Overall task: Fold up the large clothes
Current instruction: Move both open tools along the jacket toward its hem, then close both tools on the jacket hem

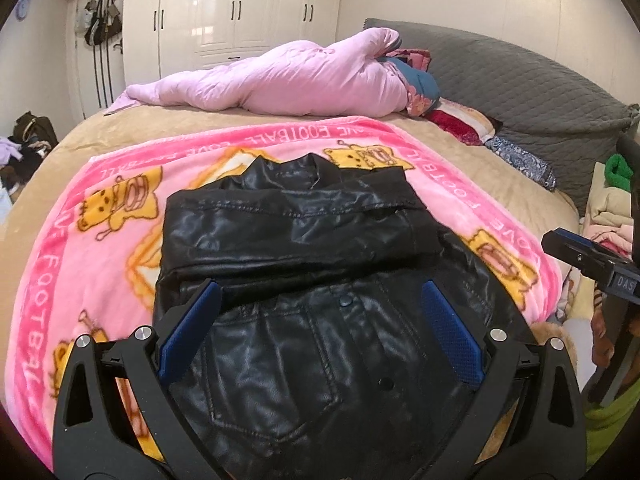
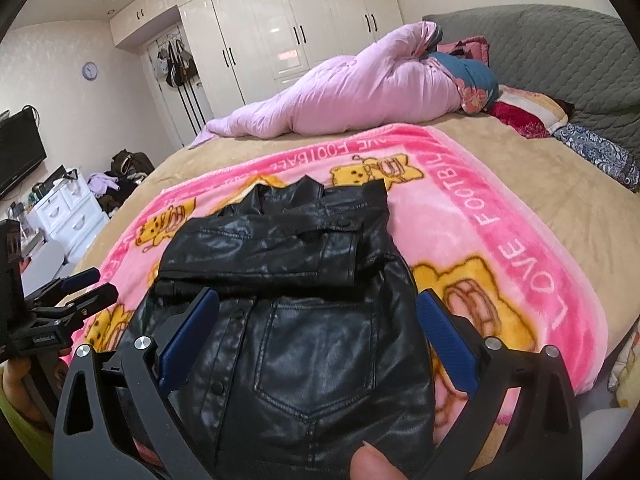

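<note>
With both sleeves folded across the black jacket [image 1: 304, 280] on the pink blanket [image 1: 80, 248], the left gripper [image 1: 320, 300] and right gripper [image 2: 318, 308] hover with jaws released, so next each should probably pinch a hem corner to fold upward.

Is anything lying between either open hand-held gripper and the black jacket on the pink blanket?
Nothing visible. The left hand-held gripper and right hand-held gripper are open directly over the black leather jacket, with no object between.

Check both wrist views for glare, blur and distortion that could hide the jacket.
Left wrist: the black jacket shows soft sheen, seams readable; fisheye bends the pink blanket. Right wrist: similar sheen, a blurred fingertip intrudes bottom edge, glare on the wardrobe doors.
</note>
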